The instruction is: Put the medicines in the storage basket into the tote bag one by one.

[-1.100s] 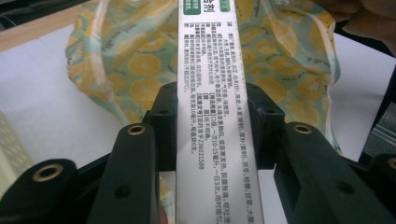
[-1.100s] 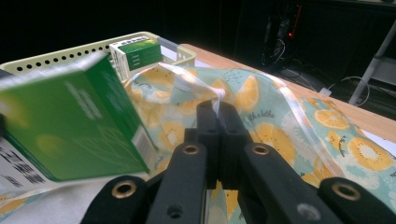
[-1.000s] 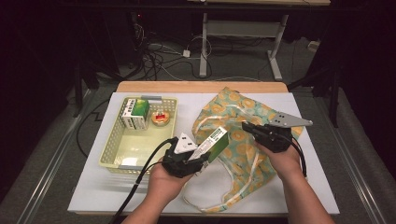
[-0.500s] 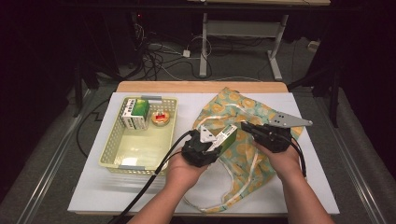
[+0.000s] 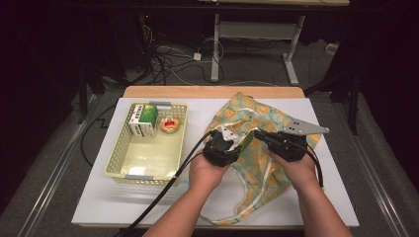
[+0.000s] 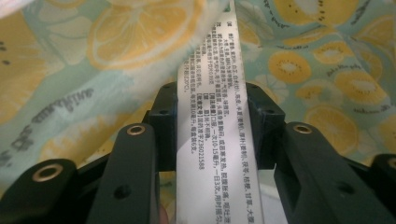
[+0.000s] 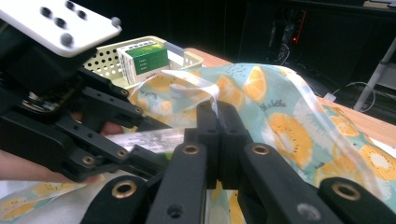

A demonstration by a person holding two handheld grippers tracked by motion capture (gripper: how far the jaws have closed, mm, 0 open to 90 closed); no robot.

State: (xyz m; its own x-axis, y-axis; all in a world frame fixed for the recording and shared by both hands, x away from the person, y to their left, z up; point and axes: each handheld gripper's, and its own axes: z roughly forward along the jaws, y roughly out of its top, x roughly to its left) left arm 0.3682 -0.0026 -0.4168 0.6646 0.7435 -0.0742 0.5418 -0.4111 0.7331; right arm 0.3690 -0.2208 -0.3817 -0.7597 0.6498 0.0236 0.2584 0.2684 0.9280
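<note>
Fingers of the left gripper (image 6: 212, 116) clamp a slim printed carton (image 6: 219, 135), level at the mouth of the fruit-print drawstring bag (image 5: 257, 123) on the bench (image 5: 99, 207). Opposite, the right gripper (image 7: 217, 121), fingers fully together, pinches the bag's rim; both forearms reach in side by side, the two grippers nearly touching.

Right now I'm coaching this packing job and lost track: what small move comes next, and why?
Probably ease the box further into the bag: the left gripper clamps it at the opening, while the right gripper pinches the bag's edge up.
</note>
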